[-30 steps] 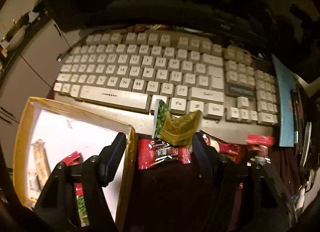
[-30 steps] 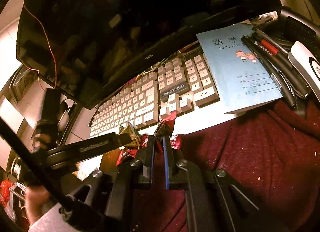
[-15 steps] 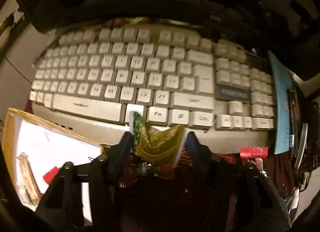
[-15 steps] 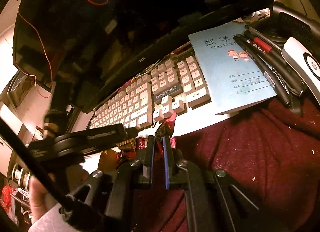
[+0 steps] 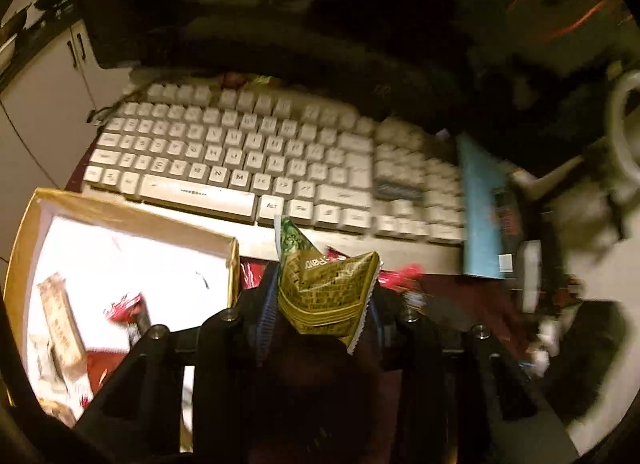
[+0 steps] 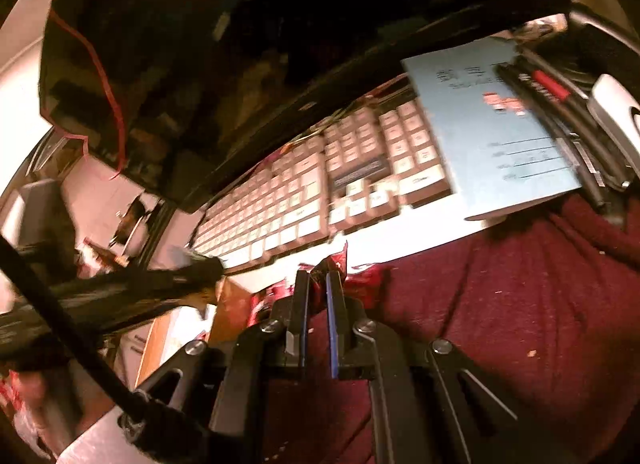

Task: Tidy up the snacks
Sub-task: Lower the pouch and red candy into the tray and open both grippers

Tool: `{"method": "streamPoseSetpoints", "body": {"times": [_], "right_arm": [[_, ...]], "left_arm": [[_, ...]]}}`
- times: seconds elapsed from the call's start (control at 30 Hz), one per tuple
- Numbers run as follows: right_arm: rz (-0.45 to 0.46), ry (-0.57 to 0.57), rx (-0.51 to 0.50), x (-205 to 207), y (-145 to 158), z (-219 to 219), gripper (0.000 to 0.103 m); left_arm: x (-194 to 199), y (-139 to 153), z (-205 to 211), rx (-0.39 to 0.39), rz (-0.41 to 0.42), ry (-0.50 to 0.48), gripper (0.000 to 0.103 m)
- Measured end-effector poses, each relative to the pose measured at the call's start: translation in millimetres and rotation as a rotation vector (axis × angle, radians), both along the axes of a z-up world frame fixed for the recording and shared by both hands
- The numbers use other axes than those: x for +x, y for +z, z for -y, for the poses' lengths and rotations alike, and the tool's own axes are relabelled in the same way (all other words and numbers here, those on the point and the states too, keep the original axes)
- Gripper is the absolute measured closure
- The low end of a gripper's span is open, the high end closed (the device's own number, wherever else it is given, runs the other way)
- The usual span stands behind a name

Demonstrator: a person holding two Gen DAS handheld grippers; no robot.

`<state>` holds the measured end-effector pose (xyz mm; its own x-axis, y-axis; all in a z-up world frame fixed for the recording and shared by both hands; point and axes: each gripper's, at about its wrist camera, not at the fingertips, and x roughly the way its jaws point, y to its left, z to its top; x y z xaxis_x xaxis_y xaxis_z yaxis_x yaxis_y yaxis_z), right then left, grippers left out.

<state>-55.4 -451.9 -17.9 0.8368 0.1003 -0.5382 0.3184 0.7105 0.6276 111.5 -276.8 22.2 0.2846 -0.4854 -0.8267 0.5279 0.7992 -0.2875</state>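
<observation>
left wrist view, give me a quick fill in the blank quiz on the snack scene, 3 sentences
The left gripper is shut on a crumpled ____ and green snack packet.
The open cardboard box with snacks inside sits to the ____ of that packet in the left wrist view.
Behind the packet lies a white ____, with a blue notebook at its right end.

Missing words: gold; left; keyboard
</observation>
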Motion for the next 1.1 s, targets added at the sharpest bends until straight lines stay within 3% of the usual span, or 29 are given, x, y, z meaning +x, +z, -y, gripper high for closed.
{"method": "streamPoseSetpoints", "body": {"times": [0.13, 0.3, 0.43, 0.5, 0.73, 1.1], "right_arm": [[0.006, 0.037, -0.017, 4, 2, -8, 0.097], [-0.011, 0.073, -0.017, 10, -1, -14, 0.097], [-0.014, 0.107, -0.040, 13, 0, -23, 0.097], [-0.014, 0.133, -0.056, 17, 0, -30, 0.097], [0.051, 0.261, -0.105, 18, 11, -55, 0.097], [0.057, 0.342, -0.133, 24, 12, -74, 0.097]], "left_arm": [[-19, 41, -53, -0.208, -0.045, -0.032, 0.063], [-41, 72, -88, -0.312, -0.044, -0.012, 0.063], [-54, 68, -121, -0.225, 0.092, 0.101, 0.063], [-47, 56, -127, -0.185, 0.103, 0.137, 0.063], [-6, 5, -133, -0.123, 0.036, 0.219, 0.063], [31, -38, -135, -0.053, -0.030, 0.276, 0.063]]}}
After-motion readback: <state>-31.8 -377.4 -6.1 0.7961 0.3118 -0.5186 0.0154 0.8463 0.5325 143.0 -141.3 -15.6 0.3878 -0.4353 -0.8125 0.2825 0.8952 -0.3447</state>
